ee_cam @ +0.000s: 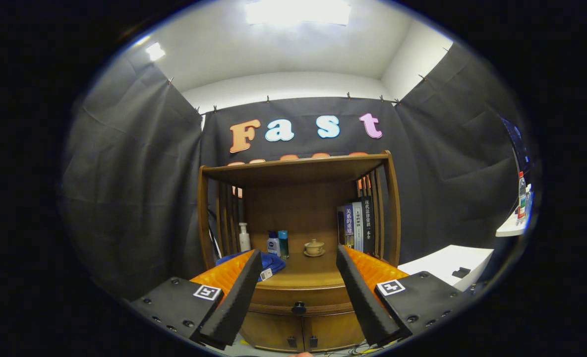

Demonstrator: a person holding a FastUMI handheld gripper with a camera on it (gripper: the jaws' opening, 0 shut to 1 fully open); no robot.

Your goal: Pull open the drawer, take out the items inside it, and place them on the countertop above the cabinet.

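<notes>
A wooden cabinet (pixel 298 302) stands ahead of me, with a shelf unit on top. Its drawer (pixel 293 296) is closed, and a dark round knob (pixel 299 308) sits on the drawer front, between my fingers and a little beyond them. Below the drawer are two small doors (pixel 301 333) with dark knobs. The countertop (pixel 301 272) above the drawer is brown wood. My gripper (pixel 298 292) is open, with nothing between its fingers, held back from the cabinet and facing the drawer.
On the countertop stand a white pump bottle (pixel 244 237), two small bottles (pixel 277 244), a lidded teacup on a saucer (pixel 314 247), several books (pixel 357 225) and a blue cloth (pixel 268 261). A white table (pixel 447 265) is at the right.
</notes>
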